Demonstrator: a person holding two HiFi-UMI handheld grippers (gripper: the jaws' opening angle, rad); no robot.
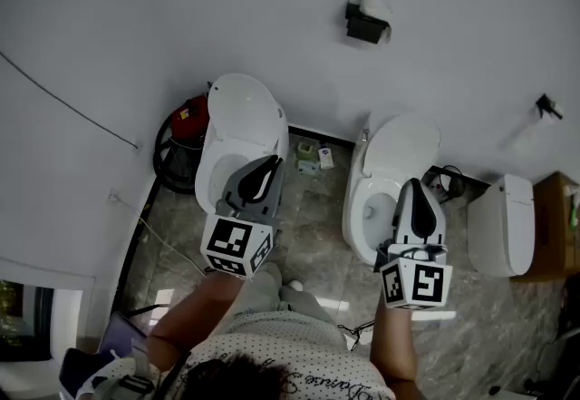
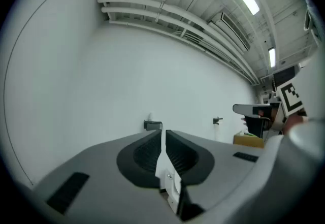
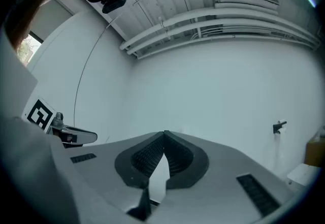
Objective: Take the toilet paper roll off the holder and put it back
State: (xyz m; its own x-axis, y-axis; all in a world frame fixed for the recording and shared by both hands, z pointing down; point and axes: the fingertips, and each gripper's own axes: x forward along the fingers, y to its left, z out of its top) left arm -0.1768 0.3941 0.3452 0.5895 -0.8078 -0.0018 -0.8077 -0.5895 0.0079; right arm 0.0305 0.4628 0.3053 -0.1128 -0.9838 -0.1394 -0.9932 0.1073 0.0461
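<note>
A black toilet paper holder [image 1: 366,26] is fixed high on the white wall, with the white roll [image 1: 374,1] on it. In the left gripper view the holder [image 2: 152,125] shows small, just left of the jaw tips. My left gripper [image 1: 269,162] [image 2: 163,132] hangs over the left toilet, shut with nothing between its jaws. My right gripper [image 1: 413,183] [image 3: 164,133] hovers above the right toilet, also shut and holding nothing. Both grippers are well below the holder and far from it.
Two white toilets [image 1: 237,121] [image 1: 397,153] stand against the wall. A red canister [image 1: 188,115] sits left of them, small items [image 1: 314,156] lie between them, and a white unit [image 1: 501,224] and a wooden cabinet [image 1: 555,224] stand at right. A dark wall fitting [image 1: 546,105] is mounted at far right.
</note>
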